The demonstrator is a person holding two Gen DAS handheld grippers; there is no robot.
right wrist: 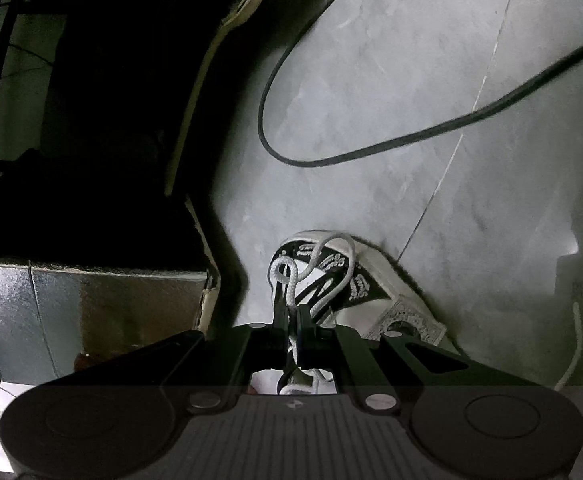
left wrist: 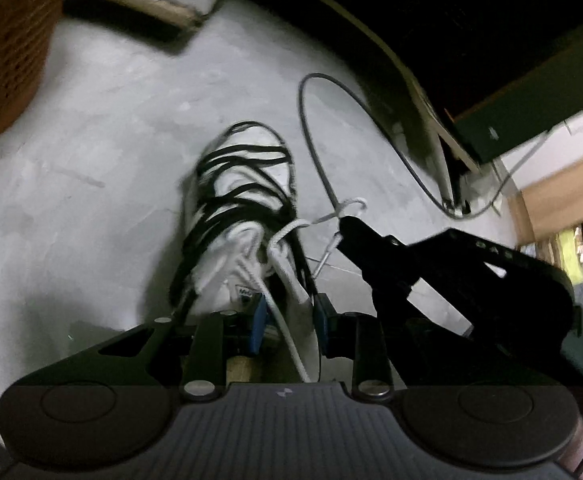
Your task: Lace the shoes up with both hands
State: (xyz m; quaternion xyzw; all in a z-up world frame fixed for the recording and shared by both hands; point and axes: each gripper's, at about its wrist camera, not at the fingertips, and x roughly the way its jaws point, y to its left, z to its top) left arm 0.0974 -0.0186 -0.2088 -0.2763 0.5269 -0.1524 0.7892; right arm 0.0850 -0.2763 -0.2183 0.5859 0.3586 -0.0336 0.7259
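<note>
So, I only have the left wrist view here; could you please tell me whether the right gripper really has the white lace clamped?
Observer: Yes. In the right wrist view the right gripper is shut on the white lace, which is pinched between its fingers.
Operator: Thank you. Does any lace show beyond its tips?
Observer: A small loop of it curls just past the fingertips, in front of the shoe.
Operator: Is anything else on the floor on that side?
Observer: A white cord-like strand lies near the right edge of that view, apart from the shoe. I cannot tell what it belongs to.
</note>
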